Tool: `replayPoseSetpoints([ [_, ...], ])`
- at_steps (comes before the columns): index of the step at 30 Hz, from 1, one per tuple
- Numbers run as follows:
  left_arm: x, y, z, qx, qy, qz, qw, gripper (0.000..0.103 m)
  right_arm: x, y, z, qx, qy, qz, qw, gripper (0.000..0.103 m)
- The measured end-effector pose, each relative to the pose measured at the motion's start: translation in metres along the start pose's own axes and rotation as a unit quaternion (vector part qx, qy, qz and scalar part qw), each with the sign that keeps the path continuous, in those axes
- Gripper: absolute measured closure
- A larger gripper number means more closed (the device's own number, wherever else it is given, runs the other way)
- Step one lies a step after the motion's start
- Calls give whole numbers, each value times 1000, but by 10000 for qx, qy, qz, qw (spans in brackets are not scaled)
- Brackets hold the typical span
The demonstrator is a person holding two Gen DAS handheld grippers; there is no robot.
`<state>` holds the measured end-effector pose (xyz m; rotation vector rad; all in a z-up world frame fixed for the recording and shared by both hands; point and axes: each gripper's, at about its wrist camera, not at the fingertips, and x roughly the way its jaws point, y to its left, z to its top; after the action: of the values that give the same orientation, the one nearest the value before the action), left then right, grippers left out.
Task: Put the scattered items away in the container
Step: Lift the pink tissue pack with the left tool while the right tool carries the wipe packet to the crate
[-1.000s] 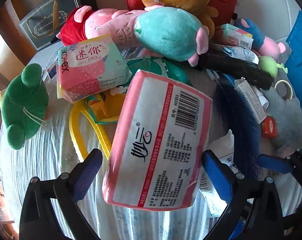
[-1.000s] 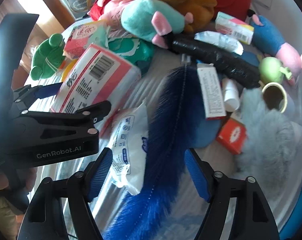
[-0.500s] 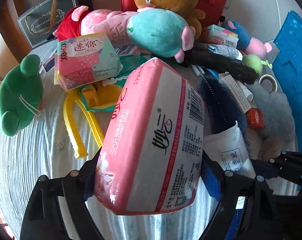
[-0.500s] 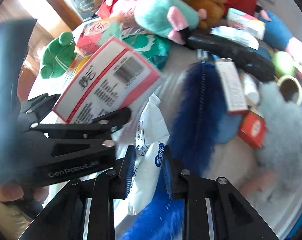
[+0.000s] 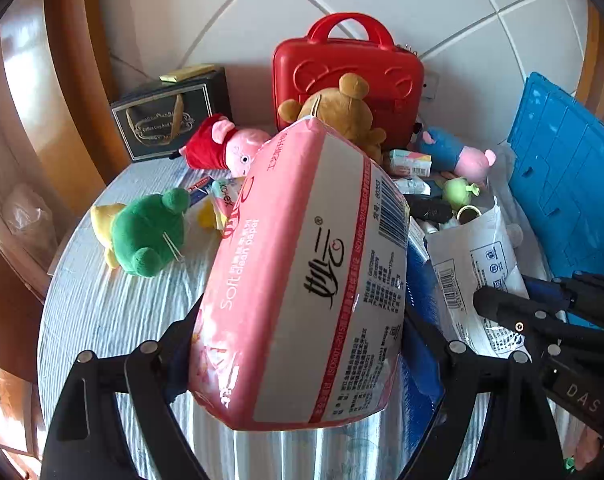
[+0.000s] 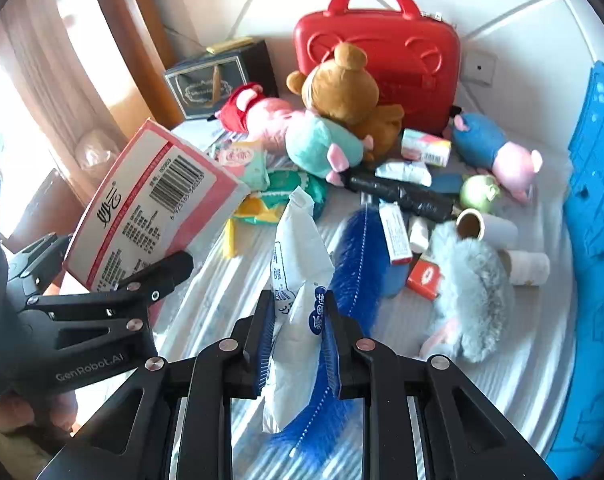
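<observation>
A pink and white tissue pack (image 5: 302, 280) fills the left wrist view, lifted clear of the striped tablecloth (image 5: 113, 320). My left gripper (image 5: 302, 344) is shut on the pack's two sides, jaws wide. The pack (image 6: 149, 200) also shows at the left of the right wrist view. My right gripper (image 6: 295, 320) is shut on a white plastic pouch (image 6: 297, 248), which stands up out of its jaws. A blue feather duster (image 6: 354, 260) runs under that gripper; I cannot tell whether it is pinched too. The blue crate (image 5: 562, 184) stands at the right edge.
At the back stand a red case (image 6: 382, 52) and a black gift bag (image 6: 213, 80). Plush toys lie about: a brown bear (image 6: 342, 84), a green one (image 5: 145, 232), a grey one (image 6: 470, 288). Small boxes, tape rolls and packets crowd the middle.
The left gripper closed on the pink pack and lifted it. The right gripper shut on the white pouch and raised it. Both views now take in more of the wall.
</observation>
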<state>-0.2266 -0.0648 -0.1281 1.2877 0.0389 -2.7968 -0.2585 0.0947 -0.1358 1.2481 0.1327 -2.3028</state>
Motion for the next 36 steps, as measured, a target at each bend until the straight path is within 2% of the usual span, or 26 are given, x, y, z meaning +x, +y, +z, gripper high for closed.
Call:
replayPoseSetpoints([
  [8,-72,-6,-17,-4,-525,-113,9986,17,-82,26,-7,62,-714,-399,9966,81],
  [14,-120,-37,-31,-19,-887,-77,9960,17,-141,21,-26,-53,-1121,-487,9925,81],
  [26,-196,-165,-66,-166,-1277,-50,9917,17,-255,-51,-90,-406,-1668,-551,9836,81],
  [31,-210,-199,-62,31,-1353,-131,9907,17,-290,-79,-105,-291,-1864,-665,9798,81],
  [36,-214,-227,-49,363,-1511,-420,9870,17,-320,-104,-112,-8,-2169,-973,9713,81],
])
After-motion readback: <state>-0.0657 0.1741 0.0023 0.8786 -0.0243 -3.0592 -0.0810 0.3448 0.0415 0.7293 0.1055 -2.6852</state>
